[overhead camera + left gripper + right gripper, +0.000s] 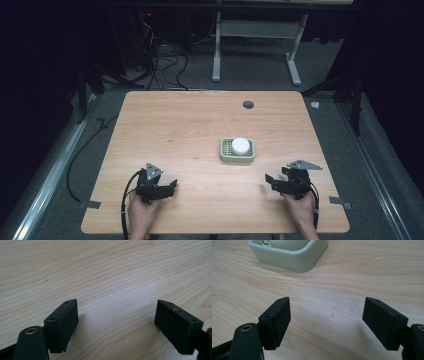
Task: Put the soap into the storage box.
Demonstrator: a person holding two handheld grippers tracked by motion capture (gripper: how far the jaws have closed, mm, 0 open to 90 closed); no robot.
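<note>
A pale green soap dish sits right of the table's middle, with a round white soap lying in it. In the right gripper view the dish shows at the top, the white soap just visible inside. My left gripper rests near the front left of the table, open, with bare wood between its jaws. My right gripper rests at the front right, a little below and right of the dish, also open and empty.
The wooden table has a dark round grommet hole near its far edge. Tape tabs mark the front corners. Cables and a desk frame lie on the floor beyond the table.
</note>
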